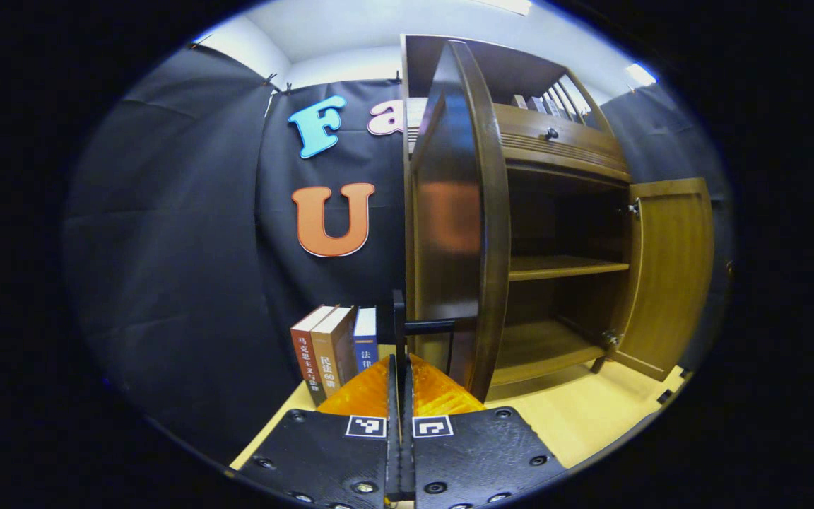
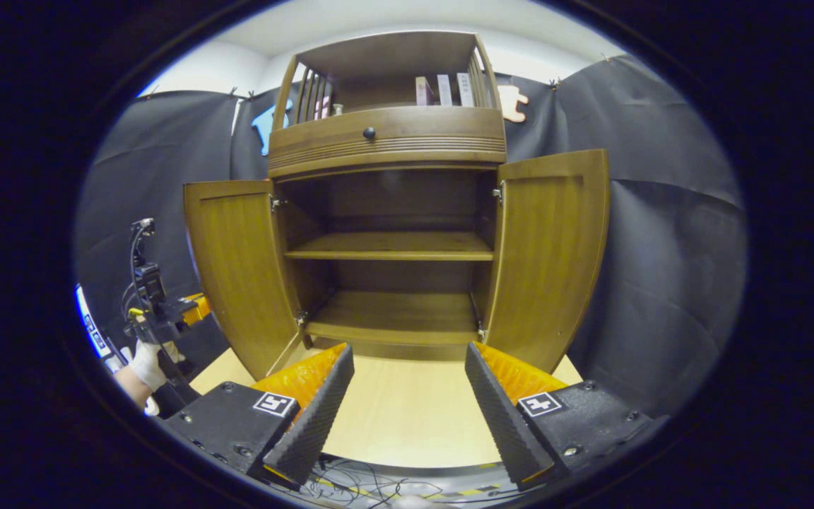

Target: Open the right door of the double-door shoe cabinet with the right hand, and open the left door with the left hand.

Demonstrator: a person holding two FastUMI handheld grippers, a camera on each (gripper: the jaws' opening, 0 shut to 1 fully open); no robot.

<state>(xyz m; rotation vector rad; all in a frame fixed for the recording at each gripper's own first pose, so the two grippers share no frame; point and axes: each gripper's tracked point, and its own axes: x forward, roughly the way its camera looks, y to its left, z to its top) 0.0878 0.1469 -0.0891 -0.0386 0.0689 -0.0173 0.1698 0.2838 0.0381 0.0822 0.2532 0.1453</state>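
- Nearest to us, the left gripper [image 1: 400,424] has its fingers clenched together. A thin dark bar, which we take for the left door's handle, stands between their tips; we cannot tell whether both fingers press on it.
- Just past those fingertips, slightly to their right, stands the left door [image 1: 458,233]. It is swung out and seen nearly edge-on, its long axis upright.
- To the left of the left gripper's fingers stand three books [image 1: 336,350], upright, spines toward us, on the pale floor [image 1: 591,417].
- The right gripper [image 2: 407,396] is released, fingers spread wide, holding nothing. It points at the cabinet's middle from a little way back.
- Ahead and to the right of its fingers, the right door [image 2: 548,254] stands fully open, apart from both fingers.
- Ahead and to their left is the left door [image 2: 241,268], also open. Beside its outer edge we see the other gripper and a gloved hand [image 2: 145,364] holding it, so the left hand is clearly nearer that door.
- Farther in, the cabinet [image 2: 386,138] shows two bare shelves, and one drawer with one knob [image 2: 369,132] above them.
- Count: two doors, both open; two grippers.
- We judge the task all but done. What remains turns on the left gripper letting go and drawing back from the door edge.
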